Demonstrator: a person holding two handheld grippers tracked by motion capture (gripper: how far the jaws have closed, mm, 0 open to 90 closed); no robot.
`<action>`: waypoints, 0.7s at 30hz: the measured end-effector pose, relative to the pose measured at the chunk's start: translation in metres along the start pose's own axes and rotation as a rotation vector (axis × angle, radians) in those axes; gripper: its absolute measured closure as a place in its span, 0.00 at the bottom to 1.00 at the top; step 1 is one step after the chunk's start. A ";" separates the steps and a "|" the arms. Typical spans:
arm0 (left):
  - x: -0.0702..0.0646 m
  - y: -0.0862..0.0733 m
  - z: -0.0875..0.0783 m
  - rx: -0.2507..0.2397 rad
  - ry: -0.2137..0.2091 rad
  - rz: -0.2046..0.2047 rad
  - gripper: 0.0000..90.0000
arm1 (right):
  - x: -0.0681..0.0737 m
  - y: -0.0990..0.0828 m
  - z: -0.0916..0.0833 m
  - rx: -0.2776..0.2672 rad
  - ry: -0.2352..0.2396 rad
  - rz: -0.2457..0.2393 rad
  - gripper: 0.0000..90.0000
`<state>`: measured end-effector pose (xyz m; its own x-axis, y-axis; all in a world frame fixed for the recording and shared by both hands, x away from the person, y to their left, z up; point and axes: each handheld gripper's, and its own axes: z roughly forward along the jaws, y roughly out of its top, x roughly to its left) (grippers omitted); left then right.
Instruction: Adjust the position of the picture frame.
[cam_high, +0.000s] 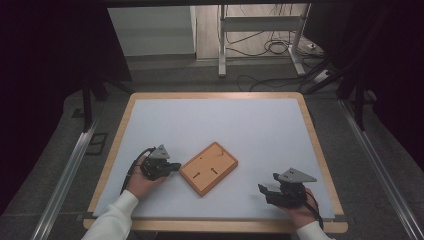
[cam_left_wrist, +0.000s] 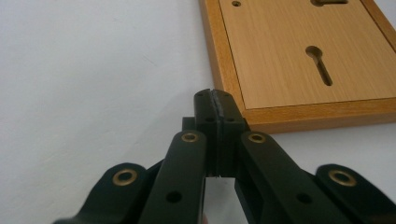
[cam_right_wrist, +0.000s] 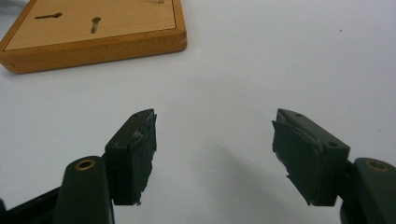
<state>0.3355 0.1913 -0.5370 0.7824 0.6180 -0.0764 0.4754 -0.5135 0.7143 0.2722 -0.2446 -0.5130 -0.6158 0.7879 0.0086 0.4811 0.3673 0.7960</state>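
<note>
Black jaws of the left gripper (cam_left_wrist: 215, 100) sit pressed together with nothing between them, tips right at the near corner of the wooden board (cam_left_wrist: 299, 51) — touching or a hair short, hard to say. That board lies flat mid-table on the white mat (cam_high: 250, 130), keyhole slots facing up, turned at an angle. Looks like a nudge or a corner pick-up is being lined up! Next it needs either a steady push along the edge, or the jaws parted to bite the rim. Well apart, near the front edge, the right gripper (cam_right_wrist: 212, 149) waits with jaws spread wide, empty
</note>
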 end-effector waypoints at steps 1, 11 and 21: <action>-0.001 0.000 0.000 -0.001 -0.007 0.001 1.00 | 0.000 0.000 0.000 -0.002 0.000 0.000 0.34; -0.017 -0.001 0.000 0.012 -0.058 0.026 1.00 | -0.001 0.000 -0.001 -0.005 -0.001 0.001 0.34; -0.031 -0.001 -0.001 0.010 -0.106 0.032 1.00 | 0.001 0.000 -0.002 -0.006 0.002 -0.005 0.34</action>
<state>0.3104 0.1734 -0.5346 0.8349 0.5356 -0.1272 0.4534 -0.5379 0.7107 0.2710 -0.2447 -0.5117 -0.6193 0.7851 0.0053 0.4742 0.3687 0.7995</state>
